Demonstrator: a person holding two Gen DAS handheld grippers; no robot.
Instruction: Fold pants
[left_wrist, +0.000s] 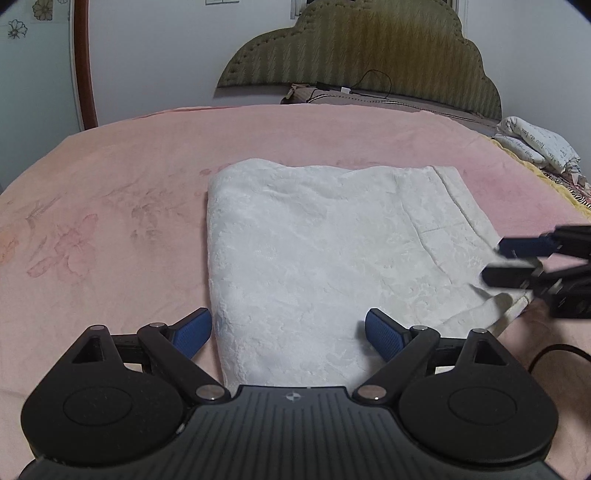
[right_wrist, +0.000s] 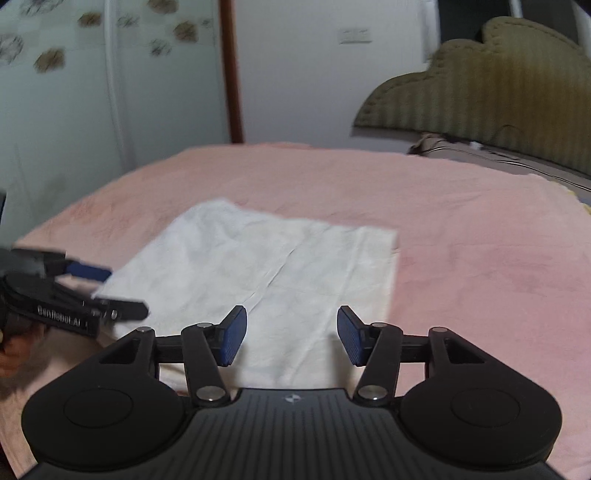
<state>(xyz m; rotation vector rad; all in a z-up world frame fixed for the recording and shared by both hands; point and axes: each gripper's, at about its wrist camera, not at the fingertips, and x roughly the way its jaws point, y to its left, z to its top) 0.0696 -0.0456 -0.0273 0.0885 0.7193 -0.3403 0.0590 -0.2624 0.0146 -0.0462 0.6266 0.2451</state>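
White pants folded flat on pink blanket. Left gripper jaws wide apart, nothing clamped. Right gripper blurred, jaws apart, empty, cloth beneath.

pants: white textured cloth | blanket: pink matt fleece | headboard: olive quilted fabric

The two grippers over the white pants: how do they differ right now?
The left gripper has its jaws spread wide; the right gripper has them narrower, though also open. The left gripper sits at the near left edge of the folded pants, one finger beyond that edge; the right gripper is at their near right corner. Both have blue pads on black fingers, neither pinches any cloth, and both hang low over the pink blanket.
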